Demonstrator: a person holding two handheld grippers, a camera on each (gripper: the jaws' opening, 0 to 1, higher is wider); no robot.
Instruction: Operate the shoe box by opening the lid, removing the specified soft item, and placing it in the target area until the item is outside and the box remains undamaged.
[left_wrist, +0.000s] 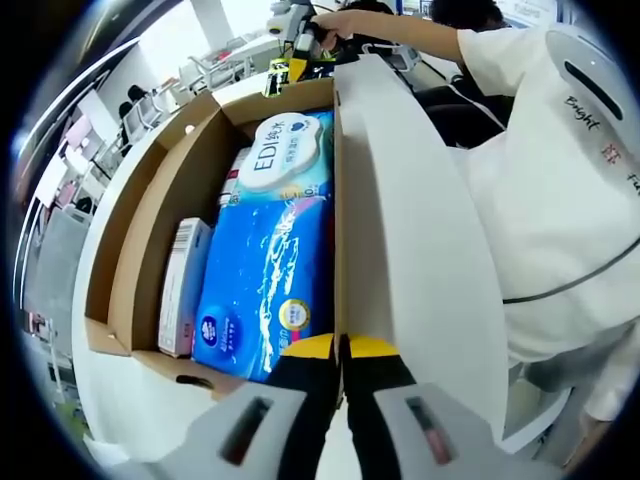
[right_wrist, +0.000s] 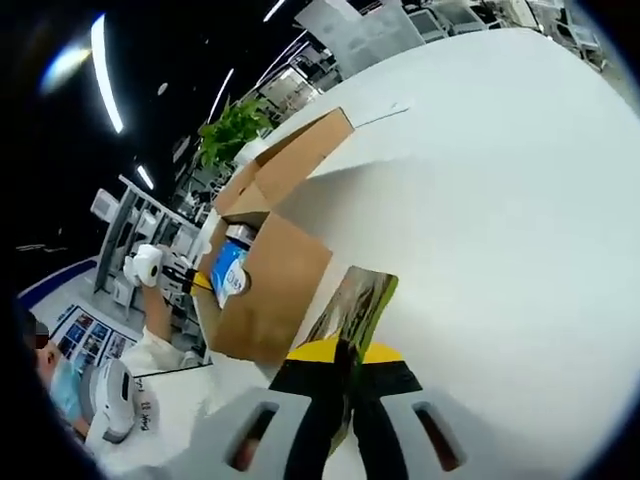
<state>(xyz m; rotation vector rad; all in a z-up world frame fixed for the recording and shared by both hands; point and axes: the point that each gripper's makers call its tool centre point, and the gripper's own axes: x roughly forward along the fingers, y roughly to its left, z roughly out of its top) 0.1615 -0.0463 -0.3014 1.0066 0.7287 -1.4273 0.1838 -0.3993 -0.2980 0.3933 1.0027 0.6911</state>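
Two views, each cut off at the bottom by its own hand-held gripper. In the left gripper view the left hand-held gripper (left_wrist: 342, 352) has its yellow-tipped jaws together, clamped on the edge of the white lid (left_wrist: 420, 260), which stands raised along one long side of the box (left_wrist: 150, 230). The box is brown cardboard, open, rectangular, with bare corrugated walls. Inside lies the soft item, a glossy blue plastic pack (left_wrist: 268, 285) with white splash print and small round badges; its lower end is hidden behind the jaws. Beyond it sits a second pack (left_wrist: 288, 150) with a white cloud-shaped label whose small print is hard to read. A slim white carton (left_wrist: 182, 285) stands wedged between the blue pack and the box wall. A person in a white shirt (left_wrist: 560, 190) stands beside the lid, the body cut off by the frame.

In the right gripper view the right hand-held gripper (right_wrist: 345, 362) has its jaws together on a thin printed flat piece (right_wrist: 355, 300), green-edged; what it is I cannot tell. The box stands near one edge of the smooth white bench (right_wrist: 500, 200), a bit of blue pack showing at its open end.
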